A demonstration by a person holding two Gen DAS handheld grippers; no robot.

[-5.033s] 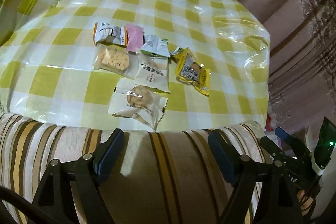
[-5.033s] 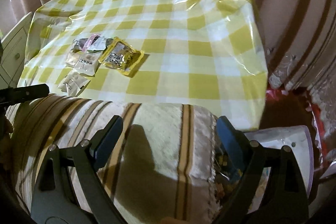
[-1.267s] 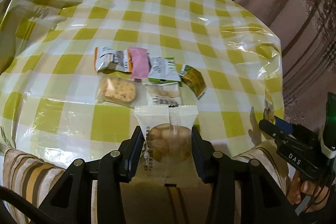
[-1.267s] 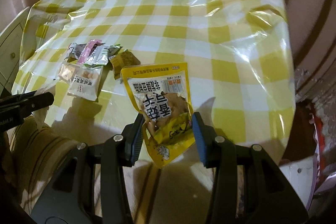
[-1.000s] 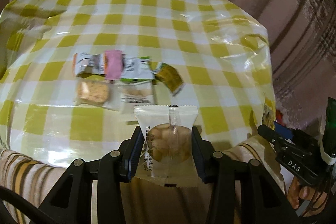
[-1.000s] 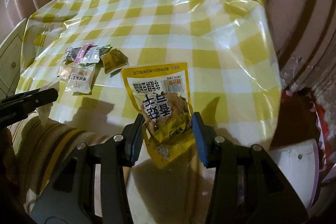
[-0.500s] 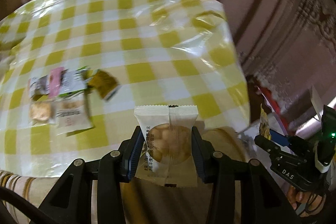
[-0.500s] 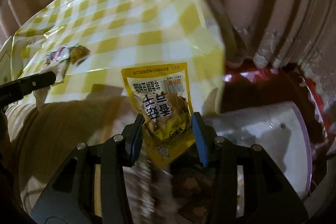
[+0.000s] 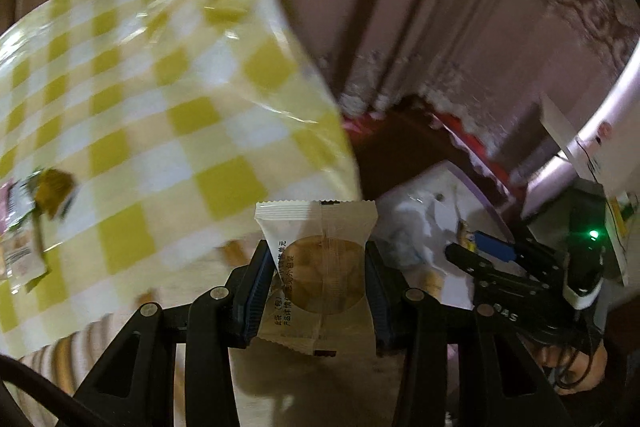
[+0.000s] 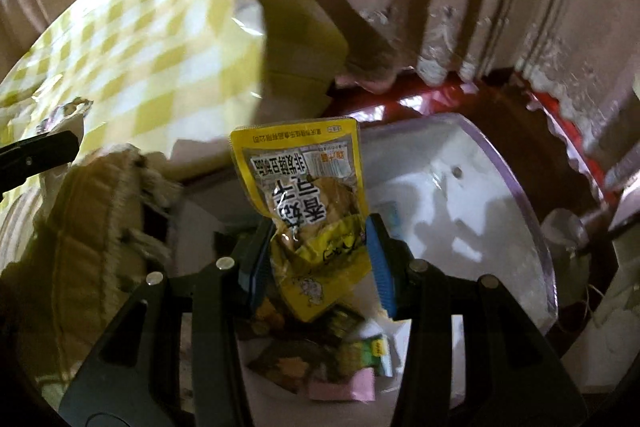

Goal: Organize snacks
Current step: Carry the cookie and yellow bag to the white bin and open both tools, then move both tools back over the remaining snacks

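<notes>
My left gripper [image 9: 316,287] is shut on a white cookie packet [image 9: 318,267] with a round biscuit showing through its window. My right gripper [image 10: 316,263] is shut on a yellow snack pouch [image 10: 308,203] with black lettering. Both packets hang past the right edge of the yellow checked table [image 9: 160,99], above a white bin with a lilac rim [image 10: 472,195]. Several snack packets [image 10: 340,359] lie in the bin's bottom under the pouch. The right gripper [image 9: 476,259] also shows at the right of the left wrist view. A few packets [image 9: 24,223] stay on the table at the far left.
A striped cushion [image 10: 96,227] with a fringe lies between the table and the bin. Pleated curtains [image 9: 440,7] hang behind. Red fabric [image 10: 432,99] lies on the floor around the bin. A hand [image 9: 576,371] grips the right tool's handle.
Both grippers have swung right, away from the table top, each keeping its packet. The table has slid to the left of both views and the white bin has come into view beneath them.
</notes>
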